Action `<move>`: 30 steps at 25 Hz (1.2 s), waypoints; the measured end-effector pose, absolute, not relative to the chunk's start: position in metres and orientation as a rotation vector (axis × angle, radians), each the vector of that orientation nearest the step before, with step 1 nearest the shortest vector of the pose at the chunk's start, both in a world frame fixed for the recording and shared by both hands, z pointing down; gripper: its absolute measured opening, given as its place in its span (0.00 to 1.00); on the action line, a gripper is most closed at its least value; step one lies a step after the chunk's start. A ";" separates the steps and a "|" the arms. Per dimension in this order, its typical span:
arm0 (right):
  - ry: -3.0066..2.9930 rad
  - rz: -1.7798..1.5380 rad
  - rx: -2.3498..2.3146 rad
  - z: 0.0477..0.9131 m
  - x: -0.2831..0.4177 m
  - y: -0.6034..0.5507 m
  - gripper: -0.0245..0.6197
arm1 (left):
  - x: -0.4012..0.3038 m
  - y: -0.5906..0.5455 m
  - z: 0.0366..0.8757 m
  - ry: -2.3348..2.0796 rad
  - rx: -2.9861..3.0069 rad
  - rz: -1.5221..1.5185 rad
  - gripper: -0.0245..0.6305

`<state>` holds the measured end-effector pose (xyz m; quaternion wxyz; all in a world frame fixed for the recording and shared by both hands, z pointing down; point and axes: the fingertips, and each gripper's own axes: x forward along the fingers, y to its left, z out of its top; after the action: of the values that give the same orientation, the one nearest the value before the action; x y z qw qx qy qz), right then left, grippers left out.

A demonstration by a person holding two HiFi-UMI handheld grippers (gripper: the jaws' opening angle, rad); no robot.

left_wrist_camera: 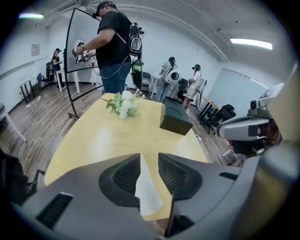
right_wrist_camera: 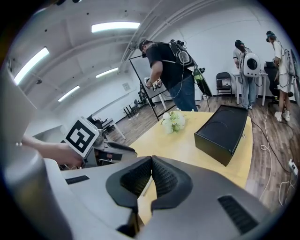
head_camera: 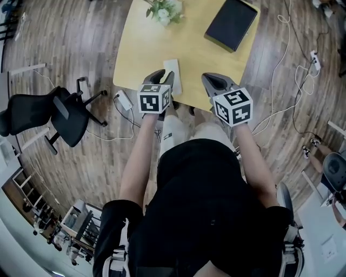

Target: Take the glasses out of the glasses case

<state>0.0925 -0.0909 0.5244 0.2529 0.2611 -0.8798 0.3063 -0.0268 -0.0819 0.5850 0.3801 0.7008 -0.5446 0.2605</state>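
The glasses case [head_camera: 176,74], which I take to be the flat white oblong, lies at the near edge of the table [head_camera: 140,48], about midway along it, with its long side running away from me. It looks closed and no glasses are in sight, so I judge they are inside. My left gripper [head_camera: 164,74] hangs right over the case with its jaws a little apart and nothing between the pads. In the left gripper view the white case [left_wrist_camera: 148,192] shows through the gap below them. My right gripper [head_camera: 208,79] hovers near the same edge to the right of the case, its jaws pressed together and empty. The black box [head_camera: 231,22] at the far right corner and the flowers [head_camera: 165,10] at the far edge are well apart from all this. I expect the case to be light, smooth and thin, so it will likely skate on the bare wood if I push at it from one side only. I would pin or pinch one long edge with the left gripper and work the flap or lid with the right. Whether the shell is stiff or soft I cannot tell from here. The glasses themselves should be light and fragile, so I would take them by the bridge or a temple near the hinge, never by the lenses, and close gently.
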 end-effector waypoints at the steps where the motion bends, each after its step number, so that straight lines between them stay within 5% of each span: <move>1: -2.383 0.836 0.702 0.529 0.092 -0.090 0.07 | -0.030 -0.083 0.593 -1.408 1.770 0.676 0.24; 14: -2.314 0.837 0.614 0.561 0.068 -0.073 0.07 | -0.045 -0.100 0.672 -1.477 1.604 0.689 0.44; 30: -2.279 0.875 0.617 0.579 0.072 -0.074 0.07 | -0.042 -0.106 0.715 -1.556 1.440 0.816 0.48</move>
<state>0.0724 -0.0738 0.5787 0.3068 0.2333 -0.8614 0.3309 -0.0415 -0.1062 0.7151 0.4213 0.5750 -0.6212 0.3257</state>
